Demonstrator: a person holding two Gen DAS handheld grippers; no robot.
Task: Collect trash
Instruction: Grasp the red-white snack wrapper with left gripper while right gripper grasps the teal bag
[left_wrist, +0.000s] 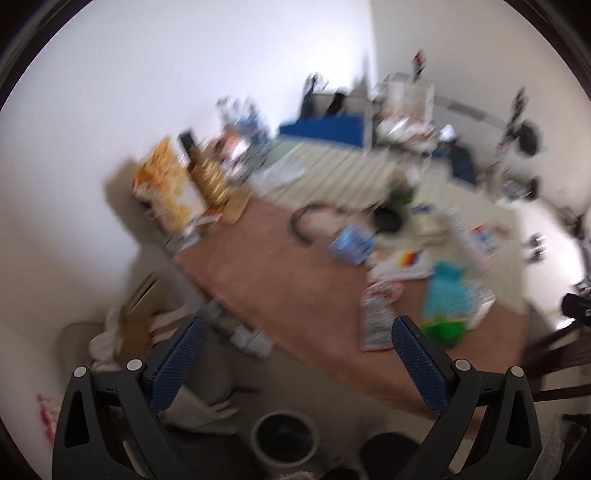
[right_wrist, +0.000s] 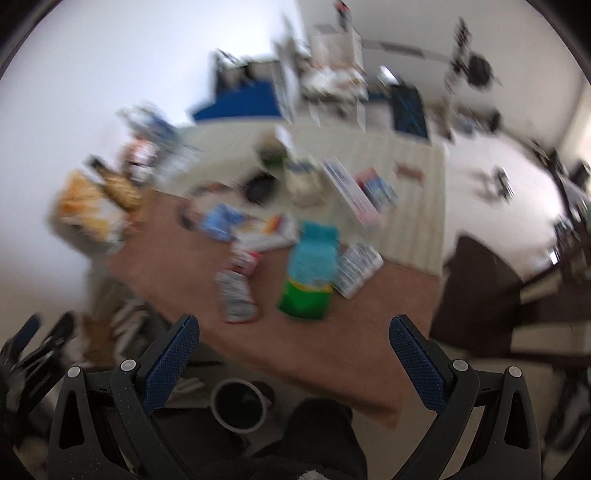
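Both views are motion-blurred. A brown table (left_wrist: 266, 273) (right_wrist: 177, 273) carries scattered trash: a silver-and-red wrapper (right_wrist: 236, 295) (left_wrist: 376, 317), a teal-and-green packet (right_wrist: 312, 269) (left_wrist: 447, 306), a blue packet (right_wrist: 221, 219) (left_wrist: 351, 243) and white printed boxes (right_wrist: 356, 269). A white-rimmed bin with a dark inside (left_wrist: 284, 437) (right_wrist: 240, 404) stands on the floor below the table's near edge. My left gripper (left_wrist: 299, 365) is open and empty, above the bin. My right gripper (right_wrist: 295, 363) is open and empty, above the table's near edge.
Yellow snack bags (left_wrist: 166, 188) and a gold object (left_wrist: 212, 181) stand at the table's far left by the white wall. A dark chair (right_wrist: 480, 291) is at the right. A striped mat (left_wrist: 332, 173) and clutter cover the floor beyond.
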